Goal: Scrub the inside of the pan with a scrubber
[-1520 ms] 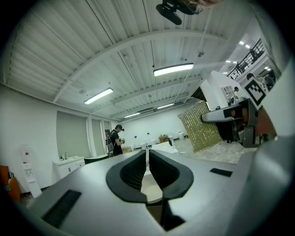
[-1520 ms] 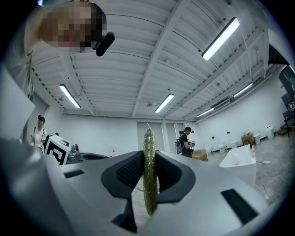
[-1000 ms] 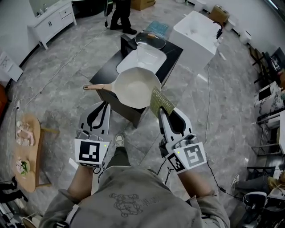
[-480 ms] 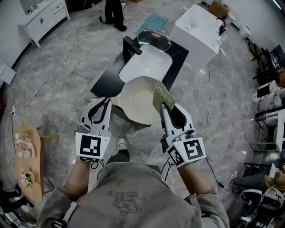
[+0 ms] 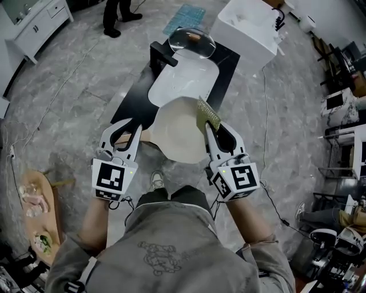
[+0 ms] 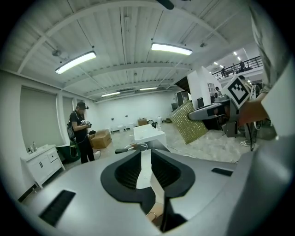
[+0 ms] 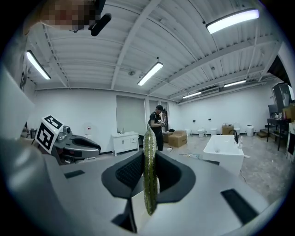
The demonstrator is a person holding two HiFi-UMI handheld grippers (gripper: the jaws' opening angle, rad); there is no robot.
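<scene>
A cream pan (image 5: 177,129) hangs tilted over the near end of the black table (image 5: 134,97). My left gripper (image 5: 132,123) is shut on the pan's handle (image 6: 154,216), which lies between its fingers (image 6: 131,168) in the left gripper view; the jaws have just eased slightly, with the handle still between them. My right gripper (image 5: 216,129) is shut on a green-gold scrubber (image 5: 209,116), which stands at the pan's right rim. The right gripper view shows the scrubber (image 7: 149,170) edge-on between the pads. Whether the scrubber touches the pan I cannot tell.
A white sink basin (image 5: 183,83) sits in the black table, with a glass lid (image 5: 191,40) behind it. A white block (image 5: 246,28) stands beyond. A person (image 5: 117,11) stands far back. A wooden board with food (image 5: 37,212) lies to the left.
Both grippers have moved forward together, carrying the pan and the scrubber over the table's near end. The scrubber now stands closer over the pan's right rim.
</scene>
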